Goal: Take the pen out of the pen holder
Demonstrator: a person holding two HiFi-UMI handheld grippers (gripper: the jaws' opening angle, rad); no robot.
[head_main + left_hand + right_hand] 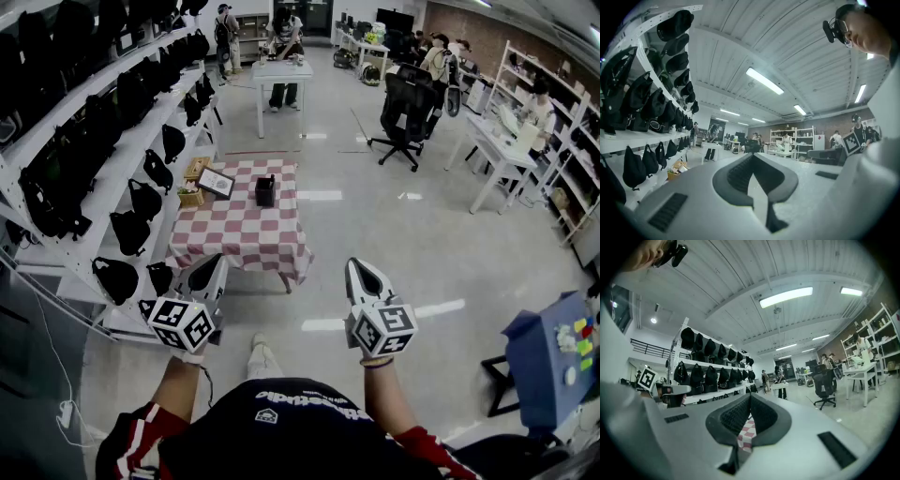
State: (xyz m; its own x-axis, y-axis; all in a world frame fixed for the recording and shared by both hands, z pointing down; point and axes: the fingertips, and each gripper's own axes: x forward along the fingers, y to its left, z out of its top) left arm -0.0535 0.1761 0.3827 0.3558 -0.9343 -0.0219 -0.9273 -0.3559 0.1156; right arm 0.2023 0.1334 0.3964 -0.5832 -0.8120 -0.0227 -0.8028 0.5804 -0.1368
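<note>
pen holder: small black box-shaped pen holder (265,191) mid-way on the red-and-white checked table (246,239); pen probably inside, too small to tell | left gripper (212,270): jaws closed, empty | right gripper (362,274): same | both well short of table | progress: nothing done; approach, grasp and lift remain

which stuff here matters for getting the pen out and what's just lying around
For the job: black box-shaped pen holder on the red-and-white checked tablecloth; left tool; right tool, both shut.
Lying about: black-framed picture; small wooden box; black bags; black office chair.
</note>
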